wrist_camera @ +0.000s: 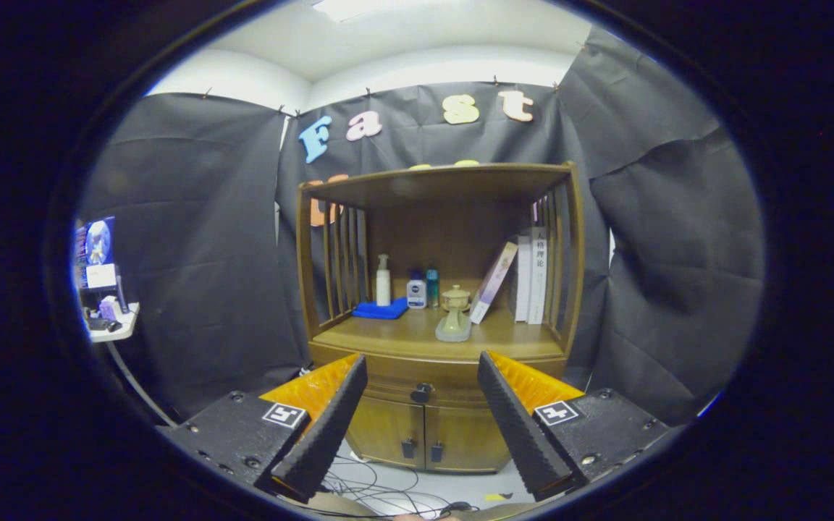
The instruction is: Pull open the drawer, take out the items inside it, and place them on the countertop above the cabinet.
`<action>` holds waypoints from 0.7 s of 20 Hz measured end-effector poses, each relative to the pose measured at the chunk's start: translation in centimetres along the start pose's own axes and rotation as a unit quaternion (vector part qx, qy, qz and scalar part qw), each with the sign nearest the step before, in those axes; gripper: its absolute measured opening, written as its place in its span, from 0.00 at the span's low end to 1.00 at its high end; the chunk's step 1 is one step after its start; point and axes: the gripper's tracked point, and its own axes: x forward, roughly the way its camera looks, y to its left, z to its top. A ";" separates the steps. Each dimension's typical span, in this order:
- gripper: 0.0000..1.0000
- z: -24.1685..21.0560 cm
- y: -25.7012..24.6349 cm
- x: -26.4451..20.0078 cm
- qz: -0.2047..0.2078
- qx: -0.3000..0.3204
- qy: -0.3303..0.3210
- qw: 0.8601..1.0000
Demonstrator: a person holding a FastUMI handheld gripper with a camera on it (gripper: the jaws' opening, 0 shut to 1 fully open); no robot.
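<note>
Wooden cabinet (431,318) sits centre frame; drawer (388,380) closed, its knob (422,393) lower centre between the gripper (422,383) fingers, which stand wide apart, holding nothing. Countertop (402,334) already carries bottles and books. For any pull: centre on knob, draw straight.

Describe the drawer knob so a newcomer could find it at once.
Find the wooden cabinet against the black cloth wall. Under its countertop runs a shut drawer; the knob sits at its middle, beyond the open gripper. It is single, round and dark, unlike the two small door handles below.
</note>
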 end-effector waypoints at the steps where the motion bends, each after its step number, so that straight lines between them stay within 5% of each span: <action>1: 1.00 0.6 -0.1 -0.8 0.005 0.003 -0.007 1.000; 14: 1.00 2.8 -3.3 -5.7 0.023 0.008 -0.058 0.998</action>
